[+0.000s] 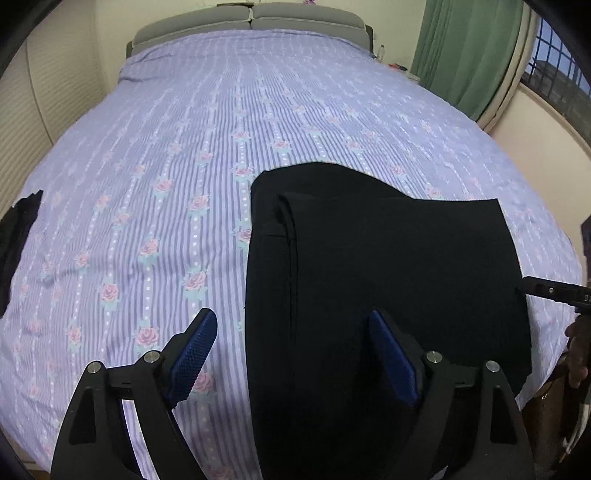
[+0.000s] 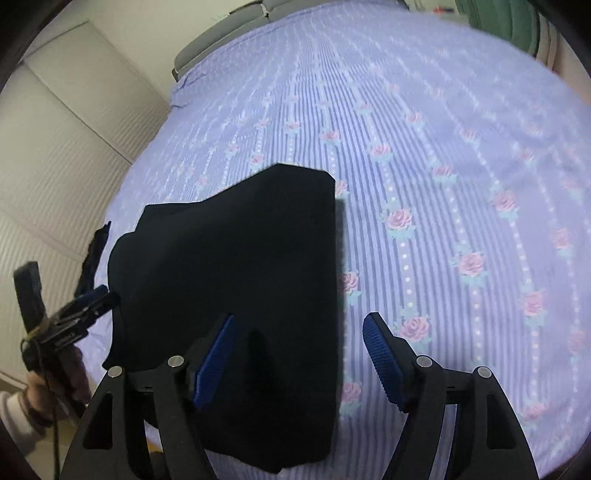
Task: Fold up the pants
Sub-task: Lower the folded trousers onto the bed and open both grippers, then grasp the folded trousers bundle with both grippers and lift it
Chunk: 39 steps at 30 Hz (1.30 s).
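Note:
Black pants (image 1: 388, 266) lie folded into a compact block on the purple floral bedspread (image 1: 184, 166). They also show in the right wrist view (image 2: 236, 258). My left gripper (image 1: 291, 325) is open and empty, hovering over the pants' left edge at the near side. My right gripper (image 2: 299, 332) is open and empty, straddling the pants' right edge. The right gripper's tip shows at the pants' right edge in the left wrist view (image 1: 554, 291). The left gripper shows at the pants' left side in the right wrist view (image 2: 92, 299).
The bedspread (image 2: 461, 166) covers the whole bed. A second dark garment (image 1: 18, 236) lies at the bed's left edge. A grey headboard (image 1: 251, 18) is at the far end. Green curtains (image 1: 469, 51) and a window are at the right, white closet doors (image 2: 55, 155) at the left.

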### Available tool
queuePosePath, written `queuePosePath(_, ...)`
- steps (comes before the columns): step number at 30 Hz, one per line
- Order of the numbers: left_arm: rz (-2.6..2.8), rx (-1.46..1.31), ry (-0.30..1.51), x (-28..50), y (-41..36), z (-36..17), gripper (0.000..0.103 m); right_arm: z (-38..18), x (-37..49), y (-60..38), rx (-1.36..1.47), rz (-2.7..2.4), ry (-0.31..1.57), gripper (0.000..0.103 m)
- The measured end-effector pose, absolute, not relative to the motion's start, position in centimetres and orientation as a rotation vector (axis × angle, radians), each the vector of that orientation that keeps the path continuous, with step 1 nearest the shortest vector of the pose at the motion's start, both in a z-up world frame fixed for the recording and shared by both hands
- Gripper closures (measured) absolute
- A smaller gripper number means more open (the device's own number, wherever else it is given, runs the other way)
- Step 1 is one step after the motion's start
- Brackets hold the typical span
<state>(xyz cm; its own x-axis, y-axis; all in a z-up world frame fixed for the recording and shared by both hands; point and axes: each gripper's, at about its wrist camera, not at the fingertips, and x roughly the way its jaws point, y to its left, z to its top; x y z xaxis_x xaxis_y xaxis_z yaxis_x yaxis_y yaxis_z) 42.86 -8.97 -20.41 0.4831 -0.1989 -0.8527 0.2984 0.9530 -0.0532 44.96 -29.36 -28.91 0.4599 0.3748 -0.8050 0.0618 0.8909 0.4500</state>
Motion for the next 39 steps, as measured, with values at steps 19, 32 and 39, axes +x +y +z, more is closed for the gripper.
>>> queuePosePath(19,-0.451,0.055,1.181,44.9,-8.9,-25.4,0.013,-34.2,49.5,-25.7,0.449,0.673,1.221,0.026)
queuePosePath(32,-0.496,0.01,1.179,44.6,-9.2,-24.1,0.074,-32.6,48.3,-25.6,0.45,0.685,1.209,0.073)
queuePosePath(39,-0.497,0.019,1.14,43.3,-9.4,-21.3,0.088,-28.2,46.5,-25.1,0.428,0.651,1.144,0.08)
